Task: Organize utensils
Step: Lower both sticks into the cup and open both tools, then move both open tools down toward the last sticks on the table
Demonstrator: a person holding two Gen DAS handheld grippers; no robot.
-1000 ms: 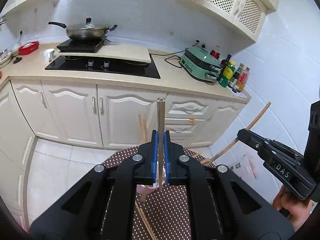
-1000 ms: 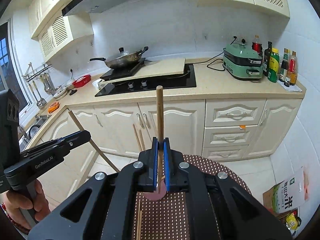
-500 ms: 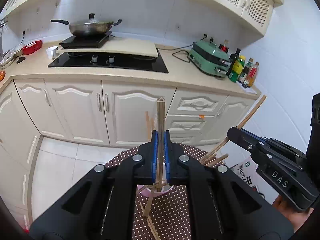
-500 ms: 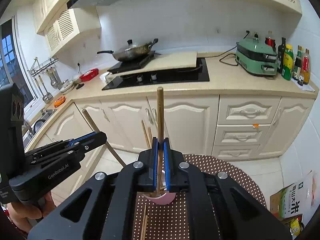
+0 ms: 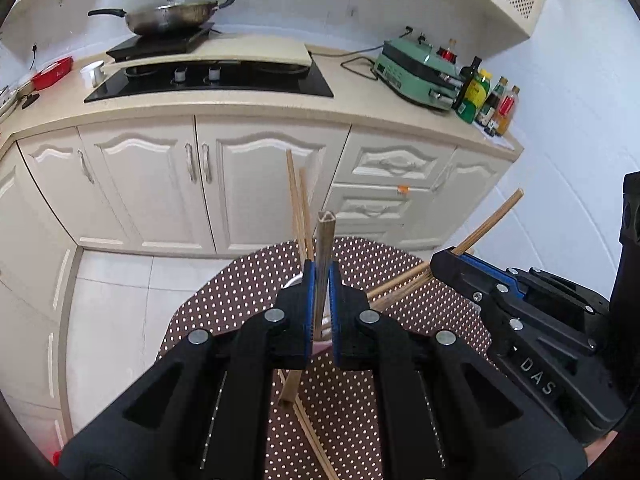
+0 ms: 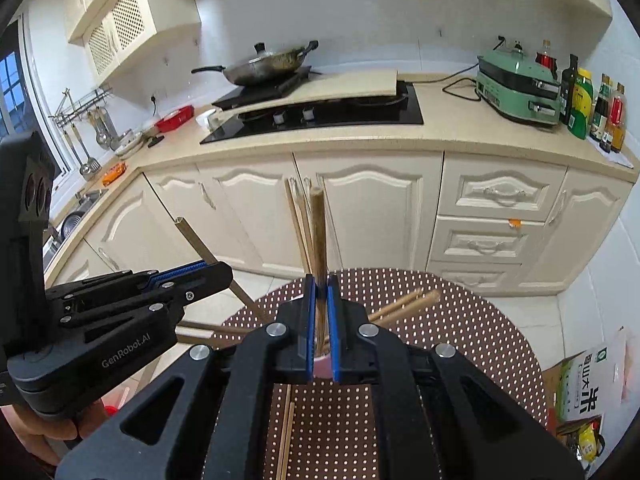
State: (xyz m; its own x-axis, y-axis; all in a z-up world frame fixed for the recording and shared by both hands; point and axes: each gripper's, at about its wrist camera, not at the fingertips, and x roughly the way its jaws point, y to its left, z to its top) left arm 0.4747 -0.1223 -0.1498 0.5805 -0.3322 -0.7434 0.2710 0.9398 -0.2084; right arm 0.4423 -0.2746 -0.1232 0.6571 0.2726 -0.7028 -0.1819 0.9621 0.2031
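My left gripper (image 5: 321,276) is shut on a pale wooden chopstick (image 5: 325,236) held upright over a pink cup (image 5: 320,347), which its fingers mostly hide. My right gripper (image 6: 320,290) is shut on a darker brown chopstick (image 6: 319,232), also upright over the same pink cup (image 6: 322,364). Two chopsticks (image 5: 298,204) stand in the cup. Loose chopsticks (image 6: 404,304) lie on the brown polka-dot table (image 6: 460,320) behind the cup, and others (image 6: 286,432) lie in front. The right gripper shows at the right of the left wrist view (image 5: 448,264).
Cream kitchen cabinets (image 5: 248,184) stand beyond the round table. The counter holds a black hob (image 5: 208,80), a wok (image 5: 172,16), a green appliance (image 5: 416,72) and several bottles (image 5: 484,96). A rice bag (image 6: 588,392) sits on the floor to the right.
Both grippers have come lower and closer to the pink cup, each still holding its chopstick upright. More of the table and the loose chopsticks now shows.
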